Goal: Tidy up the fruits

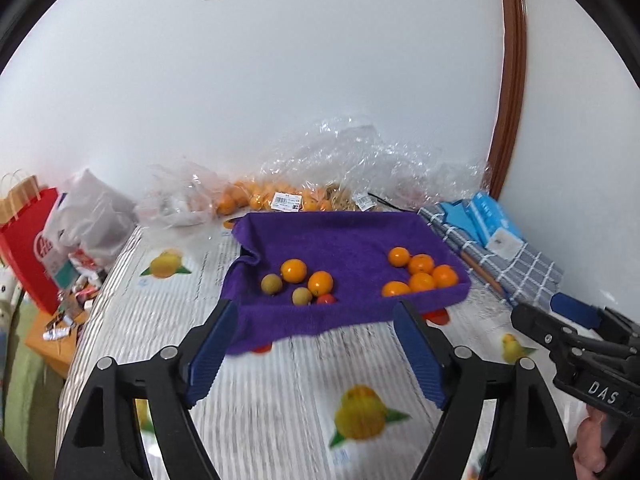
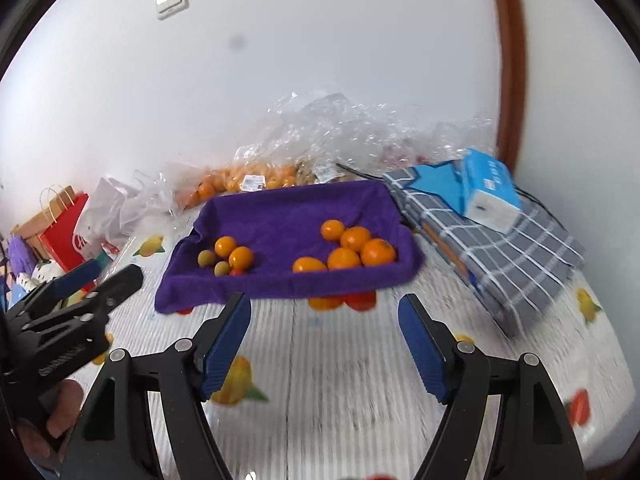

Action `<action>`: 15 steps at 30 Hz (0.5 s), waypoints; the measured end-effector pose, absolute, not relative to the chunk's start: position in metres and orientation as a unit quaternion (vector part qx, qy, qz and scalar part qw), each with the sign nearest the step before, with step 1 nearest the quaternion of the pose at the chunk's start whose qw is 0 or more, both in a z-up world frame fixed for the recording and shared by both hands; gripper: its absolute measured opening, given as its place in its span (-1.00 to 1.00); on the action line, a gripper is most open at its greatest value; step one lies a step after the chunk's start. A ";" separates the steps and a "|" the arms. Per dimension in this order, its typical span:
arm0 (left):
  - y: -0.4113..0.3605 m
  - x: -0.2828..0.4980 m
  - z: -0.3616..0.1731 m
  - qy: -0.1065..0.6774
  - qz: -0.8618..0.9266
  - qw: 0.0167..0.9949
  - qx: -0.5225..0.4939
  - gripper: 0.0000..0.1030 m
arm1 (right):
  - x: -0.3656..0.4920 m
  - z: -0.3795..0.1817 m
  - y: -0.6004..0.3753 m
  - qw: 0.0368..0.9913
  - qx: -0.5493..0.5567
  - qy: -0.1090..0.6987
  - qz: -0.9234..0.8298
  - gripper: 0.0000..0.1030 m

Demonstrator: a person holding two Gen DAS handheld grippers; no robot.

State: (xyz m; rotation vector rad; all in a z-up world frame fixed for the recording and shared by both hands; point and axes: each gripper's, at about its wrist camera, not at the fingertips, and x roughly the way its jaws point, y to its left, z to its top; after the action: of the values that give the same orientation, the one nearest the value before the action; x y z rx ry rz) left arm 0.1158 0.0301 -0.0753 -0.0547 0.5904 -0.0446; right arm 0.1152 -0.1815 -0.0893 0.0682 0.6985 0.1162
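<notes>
A purple cloth-lined tray (image 1: pixel 344 236) (image 2: pixel 296 204) stands on the table. At its right lie several oranges (image 1: pixel 422 276) (image 2: pixel 352 252). At its left lie two oranges (image 1: pixel 294 271) (image 2: pixel 226 246), two small brown-green fruits (image 1: pixel 272 283) (image 2: pixel 207 258) and a red fruit (image 1: pixel 326 299) (image 2: pixel 237 272). Red and orange fruit (image 2: pixel 344 301) peek from under the cloth's front edge. My left gripper (image 1: pixel 316 344) is open and empty, just in front of the tray. My right gripper (image 2: pixel 324 336) is open and empty, also in front of the tray.
Clear plastic bags with more oranges (image 1: pixel 256 198) (image 2: pixel 248 178) lie behind the tray against the wall. A checked cloth (image 2: pixel 500 240) with a blue tissue pack (image 2: pixel 490 188) lies at the right. A red paper bag (image 1: pixel 28 240) stands at the left. The tablecloth (image 1: pixel 280 400) has fruit prints.
</notes>
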 end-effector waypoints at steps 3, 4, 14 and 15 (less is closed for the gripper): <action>0.030 0.094 -0.067 0.288 -0.024 0.957 -0.039 0.69 | 0.088 -0.080 -0.183 0.943 0.029 0.326 0.054 0.89; 0.028 0.087 -0.065 0.286 -0.022 0.957 -0.037 0.71 | 0.078 -0.077 -0.184 0.947 0.027 0.316 0.055 0.93; 0.016 0.049 -0.048 0.268 -0.012 0.963 -0.027 0.72 | 0.040 -0.066 -0.191 0.946 0.016 0.320 0.040 0.94; 0.016 0.048 -0.047 0.268 -0.011 0.963 -0.027 0.72 | 0.038 -0.066 -0.192 0.946 0.018 0.321 0.040 0.94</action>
State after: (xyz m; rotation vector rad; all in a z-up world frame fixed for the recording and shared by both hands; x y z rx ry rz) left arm 0.0482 0.0156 -0.0473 -0.0551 0.5419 -0.0226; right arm 0.0380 -0.1917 -0.0661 0.0368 0.6528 0.0814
